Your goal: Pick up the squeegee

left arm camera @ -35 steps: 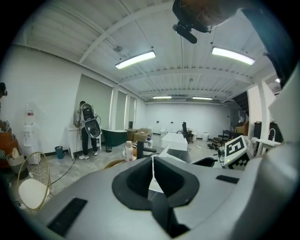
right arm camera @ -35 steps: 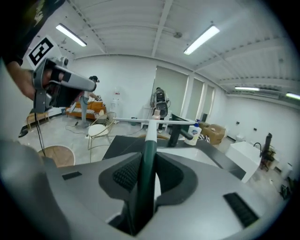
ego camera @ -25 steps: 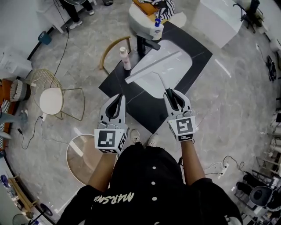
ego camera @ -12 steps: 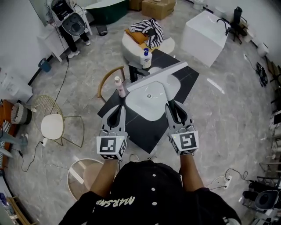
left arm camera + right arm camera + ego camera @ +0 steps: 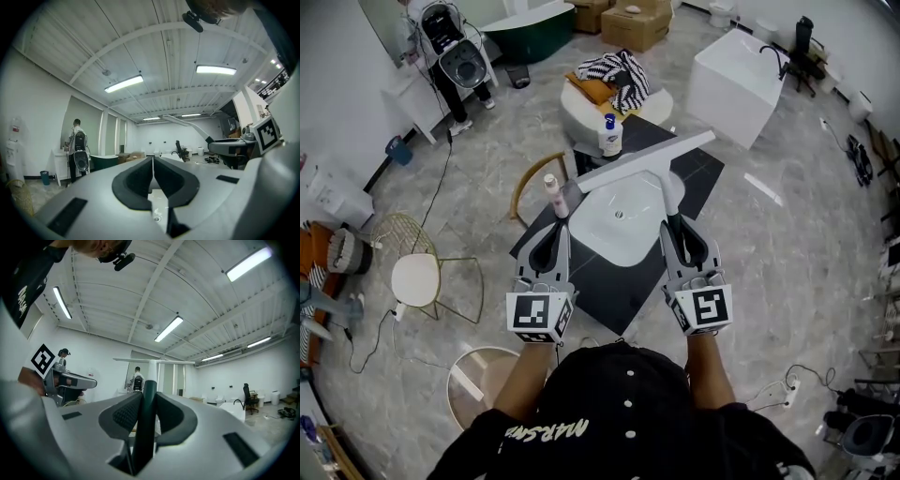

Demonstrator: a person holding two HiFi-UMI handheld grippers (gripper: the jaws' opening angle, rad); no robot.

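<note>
L gripper (image 5: 551,234): fingers clenched together, empty. Slim pinkish bottle (image 5: 551,194) stands upright just beside a glossy white oval basin (image 5: 609,236) w/ centre drain, set in a black slab (image 5: 600,286). Squeegee (image 5: 645,160), w/ long pale T-shaped blade, is up over the basin. R gripper (image 5: 679,230) fingers grip its dark handle.
</note>
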